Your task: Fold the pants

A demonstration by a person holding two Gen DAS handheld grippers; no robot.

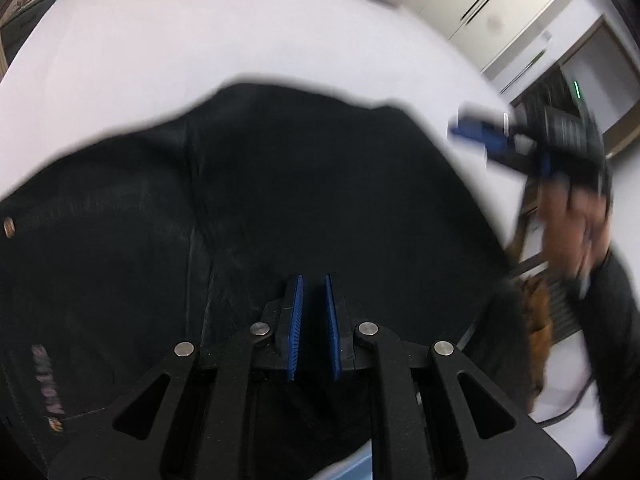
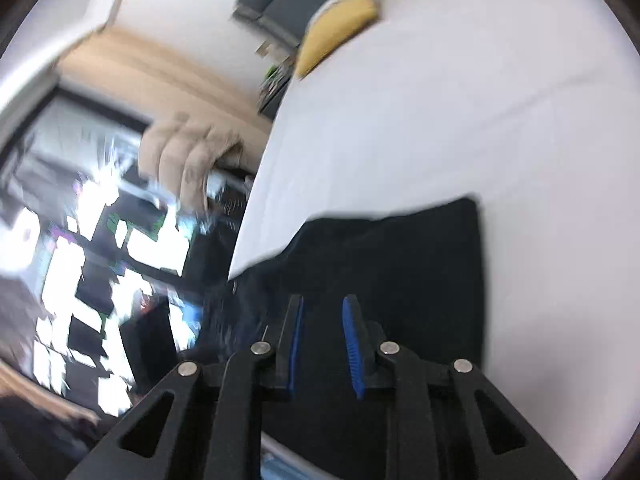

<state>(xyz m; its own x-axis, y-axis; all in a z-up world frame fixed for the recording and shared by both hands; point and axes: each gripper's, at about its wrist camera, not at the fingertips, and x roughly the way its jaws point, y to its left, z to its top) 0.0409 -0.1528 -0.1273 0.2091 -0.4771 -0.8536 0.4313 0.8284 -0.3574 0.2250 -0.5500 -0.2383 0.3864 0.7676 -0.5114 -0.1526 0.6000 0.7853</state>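
- The left gripper [image 1: 313,304] points steeply down over the black pants [image 1: 248,208]. Its blue pads stand a narrow slit apart, and I can see no cloth pinched between them.
- Just ahead of its fingertips and out to either side, the dark fabric lies spread on the white surface [image 1: 200,40], with a rivet and a printed label off to the left.
- The right gripper [image 2: 322,340] has its jaws a small way apart with nothing between the pads. It is tilted sideways, and the pants [image 2: 420,264] lie just beyond and to the right of its fingers.
- Seen from the left wrist, the right gripper [image 1: 480,136] is blurred and lifted off to the right, clear of the cloth, with the person's hand [image 1: 572,220] wrapped round its handle.
- Judgement: this is between folds, with both grippers free of the garment. The next move calls for picking an edge or corner and closing on it squarely.
- A yellow cloth [image 2: 340,20] lies far off on the surface.
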